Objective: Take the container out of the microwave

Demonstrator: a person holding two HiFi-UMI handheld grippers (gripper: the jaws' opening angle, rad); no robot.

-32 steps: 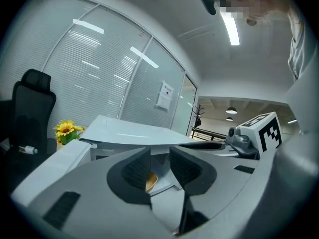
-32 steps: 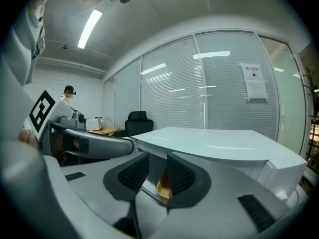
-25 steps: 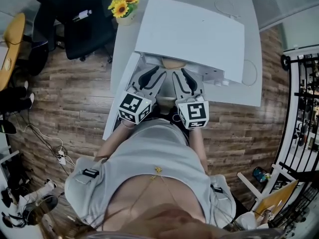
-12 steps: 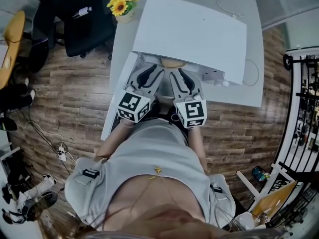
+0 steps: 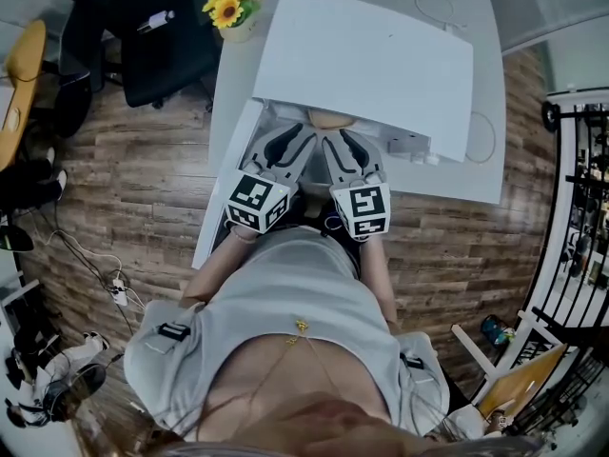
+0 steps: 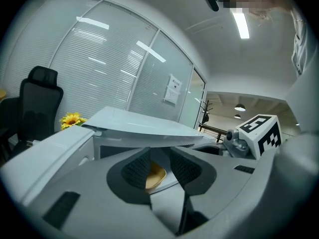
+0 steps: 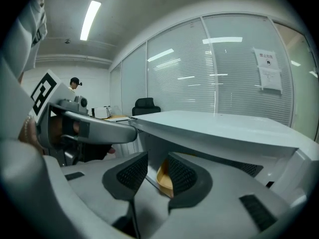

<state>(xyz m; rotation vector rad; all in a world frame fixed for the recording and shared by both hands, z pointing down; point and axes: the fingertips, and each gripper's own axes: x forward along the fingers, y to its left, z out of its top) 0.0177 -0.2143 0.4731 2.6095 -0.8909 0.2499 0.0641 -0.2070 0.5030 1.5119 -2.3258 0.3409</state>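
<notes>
A white microwave [image 5: 371, 60] stands on a white table, its door [image 5: 226, 184] swung open to the left. Inside lies a tan container [image 5: 329, 119], shallow and bowl-like. Both grippers point into the opening side by side. In the left gripper view the container [image 6: 156, 175] shows through the gap beyond the tips of my left gripper [image 6: 159, 159], whose jaws stand apart with nothing pressed. My right gripper [image 7: 157, 167] has its jaws opening; the container's rim [image 7: 163, 177] shows just past them, partly behind the right pad [image 7: 180, 174], untouched.
A pot of sunflowers [image 5: 231, 9] sits at the table's far left corner, with a black office chair [image 5: 143, 36] beside it. The table's bare edge [image 5: 479, 174] runs to the right of the microwave. Cables lie on the wooden floor [image 5: 114, 298] at the left.
The right gripper's marker cube has shifted slightly toward the microwave and the left gripper. The left gripper has stayed nearly still.
</notes>
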